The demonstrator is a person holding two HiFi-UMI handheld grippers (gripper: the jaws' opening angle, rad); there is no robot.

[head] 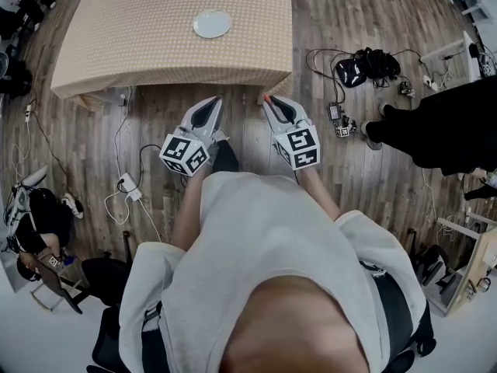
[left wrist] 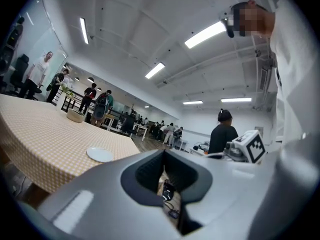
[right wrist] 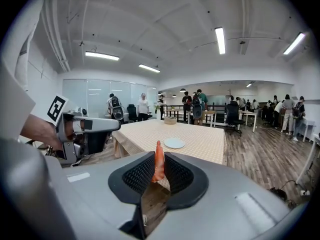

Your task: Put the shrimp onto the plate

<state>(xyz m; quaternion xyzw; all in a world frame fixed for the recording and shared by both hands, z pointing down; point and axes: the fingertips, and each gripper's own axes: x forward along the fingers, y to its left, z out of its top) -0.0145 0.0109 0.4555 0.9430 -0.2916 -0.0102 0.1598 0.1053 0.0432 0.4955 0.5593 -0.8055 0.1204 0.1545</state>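
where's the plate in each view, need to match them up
Head view: the plate is top centre, on the checked-cloth table.
Left gripper view: the plate is lower left, near the table's corner.
Right gripper view: the plate is at centre, just right of the shrimp.
Shared landmark: the checked-cloth table under the plate.

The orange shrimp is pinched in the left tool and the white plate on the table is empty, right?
No: the shrimp is pinched in the right tool, as the right gripper view shows. The white plate on the table is indeed empty.
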